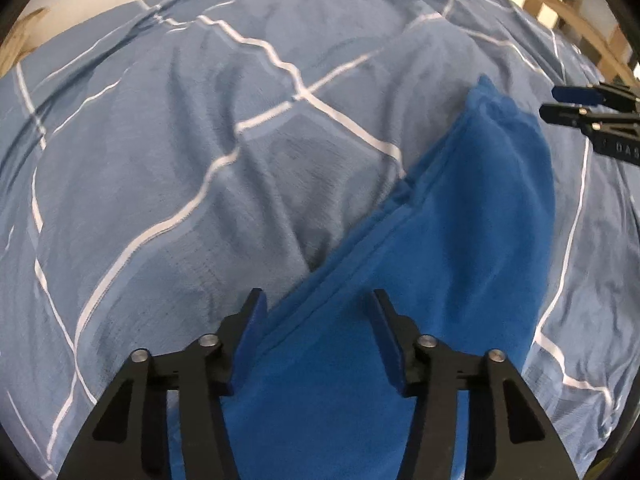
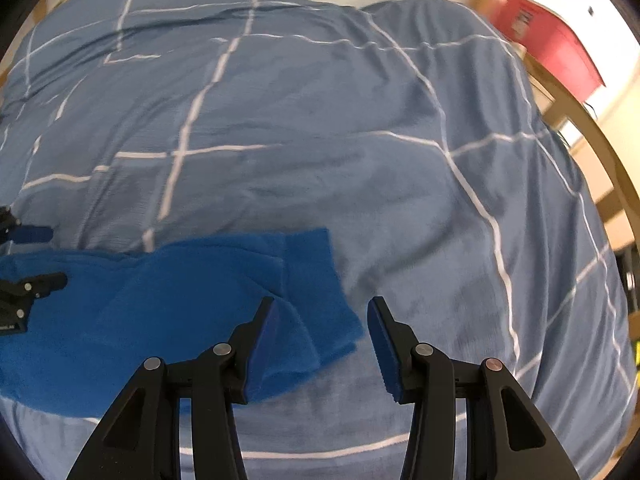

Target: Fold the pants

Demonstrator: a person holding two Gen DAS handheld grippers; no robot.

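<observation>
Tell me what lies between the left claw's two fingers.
The blue pants: their seamed edge runs between the left claw's fingers, untouched by the pads, in the left wrist view.

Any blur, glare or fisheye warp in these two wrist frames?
Left wrist: heavy barrel warp, dark corner vignette, bright blue fleece pants and grey-blue checked duvet slightly motion-soft, left gripper fingers sharp. Right wrist: same warp, white duvet lines bowed, blown-out daylight beside the red box at upper right, cloth soft.
</observation>
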